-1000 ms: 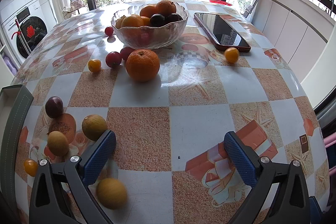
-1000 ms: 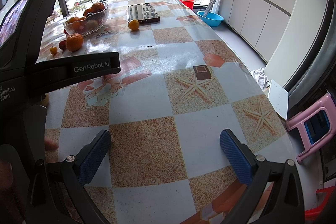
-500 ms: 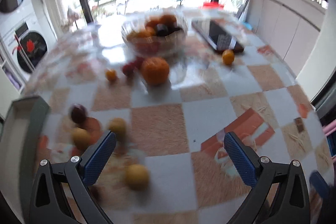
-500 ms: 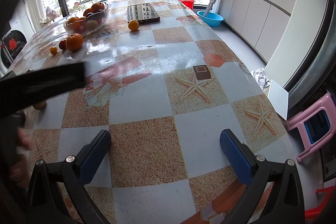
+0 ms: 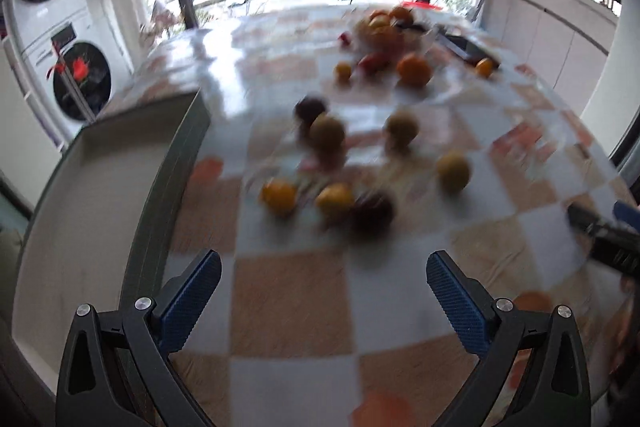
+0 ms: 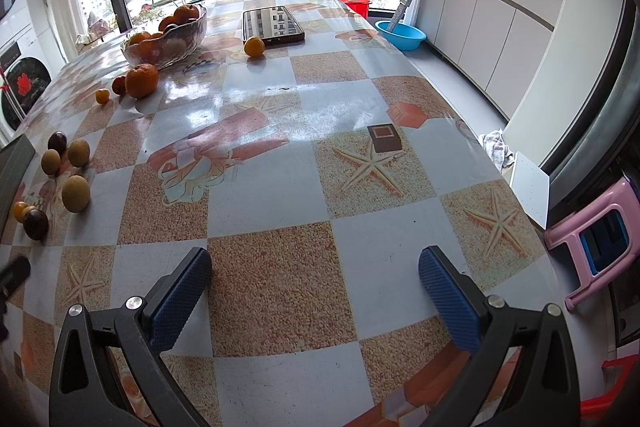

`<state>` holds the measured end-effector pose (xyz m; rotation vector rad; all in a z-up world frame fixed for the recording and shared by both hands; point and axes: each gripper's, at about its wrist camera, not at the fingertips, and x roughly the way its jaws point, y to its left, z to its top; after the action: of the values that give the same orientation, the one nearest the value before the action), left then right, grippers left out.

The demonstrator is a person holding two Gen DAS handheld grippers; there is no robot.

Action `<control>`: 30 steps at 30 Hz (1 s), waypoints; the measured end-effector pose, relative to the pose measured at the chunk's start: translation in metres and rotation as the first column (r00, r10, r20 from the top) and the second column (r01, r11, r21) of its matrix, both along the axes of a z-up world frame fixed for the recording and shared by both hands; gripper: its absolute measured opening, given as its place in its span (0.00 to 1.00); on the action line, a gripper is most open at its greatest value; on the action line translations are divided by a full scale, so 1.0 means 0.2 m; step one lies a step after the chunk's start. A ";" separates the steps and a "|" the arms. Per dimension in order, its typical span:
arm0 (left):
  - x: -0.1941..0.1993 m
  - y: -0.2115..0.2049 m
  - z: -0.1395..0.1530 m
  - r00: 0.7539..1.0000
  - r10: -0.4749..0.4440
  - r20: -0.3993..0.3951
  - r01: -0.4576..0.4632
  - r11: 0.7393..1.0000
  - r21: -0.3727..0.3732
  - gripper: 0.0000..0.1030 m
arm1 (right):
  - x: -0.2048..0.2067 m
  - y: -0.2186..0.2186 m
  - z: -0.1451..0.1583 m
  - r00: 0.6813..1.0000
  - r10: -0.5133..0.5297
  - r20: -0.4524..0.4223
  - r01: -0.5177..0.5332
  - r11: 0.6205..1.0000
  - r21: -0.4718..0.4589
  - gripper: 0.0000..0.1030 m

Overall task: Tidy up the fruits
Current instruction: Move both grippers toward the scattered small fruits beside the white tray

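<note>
Broadly, a checkered surface (image 6: pixel 276 187) with starfish prints fills both views. One grey tray (image 5: pixel 92 195) with a pale inside sits at its left edge, shown in the blurred left wrist view. One glass bowl (image 6: pixel 168 41) piled with oranges and dark fruit stands at the far left, and one phone (image 6: pixel 272 23) lies face up to its right, well apart from the bowl.

Loose fruit lies in two groups. Just in front of the bowl sit one large orange (image 6: pixel 142 80), one small red fruit (image 6: pixel 119 85) touching it, and one small yellow-orange fruit (image 6: pixel 102 95). One more small orange (image 6: pixel 254 47) rests just beside the phone's near edge. Near the tray, the right wrist view shows six pieces: three tan round fruits (image 6: pixel 75 193), two dark plums (image 6: pixel 35 223), and one small orange kumquat (image 6: pixel 20 211).

Both pairs of tongs hover above the surface, spread wide and holding nothing: the left tongs (image 5: pixel 323 291) near the tray, the right tongs (image 6: pixel 315 285) over bare squares.
</note>
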<state>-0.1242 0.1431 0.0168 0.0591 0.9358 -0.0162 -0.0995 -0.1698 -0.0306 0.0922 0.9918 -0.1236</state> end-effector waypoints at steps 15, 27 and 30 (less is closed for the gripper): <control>0.05 0.09 -0.07 0.993 -0.071 -0.094 0.066 0.996 -0.055 1.00 | 0.09 0.11 0.05 0.992 0.097 -0.083 -0.087 0.990 0.115 1.00; 0.17 0.23 -0.03 0.998 -0.016 -0.061 0.012 0.998 -0.055 0.76 | 0.25 0.63 0.05 0.935 0.353 -0.044 -0.345 0.929 0.130 0.98; 0.22 0.22 -0.04 0.997 -0.036 -0.073 0.032 0.998 -0.055 0.75 | 0.27 0.68 0.06 0.926 0.375 -0.030 -0.370 0.922 0.115 0.86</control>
<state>-0.0798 0.1866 0.0081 0.0243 1.0081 -0.0755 -0.0458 -0.0334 -0.0189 -0.0027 1.0512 0.2796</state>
